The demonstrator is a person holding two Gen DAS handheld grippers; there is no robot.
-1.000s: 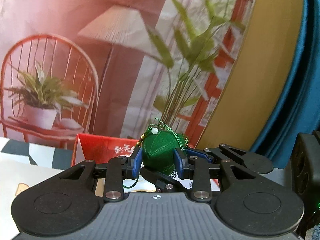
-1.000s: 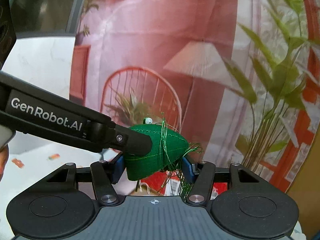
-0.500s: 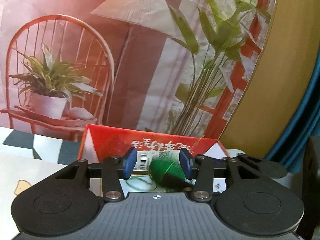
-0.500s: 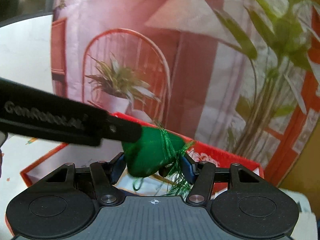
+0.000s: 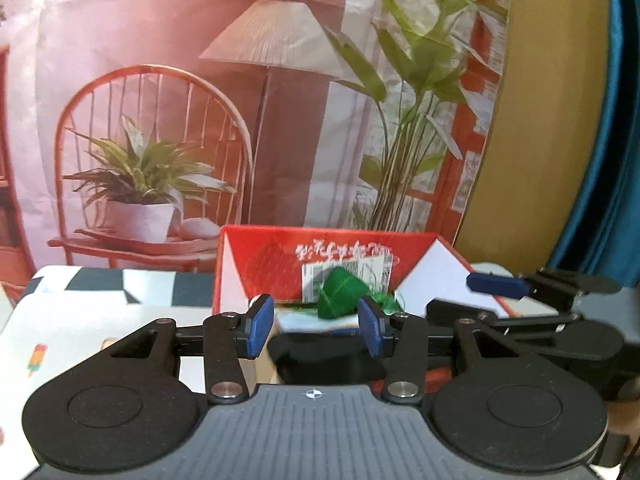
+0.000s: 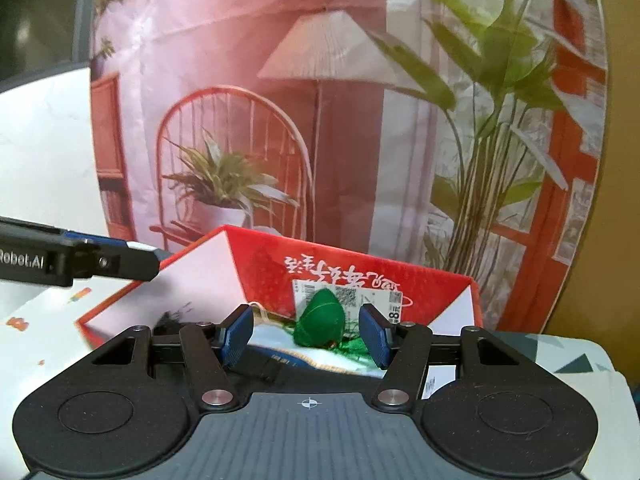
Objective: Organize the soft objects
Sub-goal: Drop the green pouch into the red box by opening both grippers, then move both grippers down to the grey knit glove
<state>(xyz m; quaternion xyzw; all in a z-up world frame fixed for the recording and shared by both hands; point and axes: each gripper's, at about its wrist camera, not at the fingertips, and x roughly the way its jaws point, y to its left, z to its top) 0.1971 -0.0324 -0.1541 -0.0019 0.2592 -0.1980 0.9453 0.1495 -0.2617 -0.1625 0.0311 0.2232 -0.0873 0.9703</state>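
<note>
Pink printed fabric backdrop (image 5: 160,80), showing a chair, lamp and plants, fills the upper frame in both views. Below it, at lower centre, stands the open red cardboard box (image 5: 280,268) with white inner flaps. The small green cloth pyramid-shaped sachet with green tassel threads (image 6: 320,318) lies inside this box, against its red rear wall beside a white barcode label (image 6: 376,296).

The left gripper (image 5: 316,330) has just been opening; its blue pads stand apart, nothing pressed between them. The right gripper (image 6: 306,338) is released likewise, the sachet lying beyond its pads, untouched.
</note>
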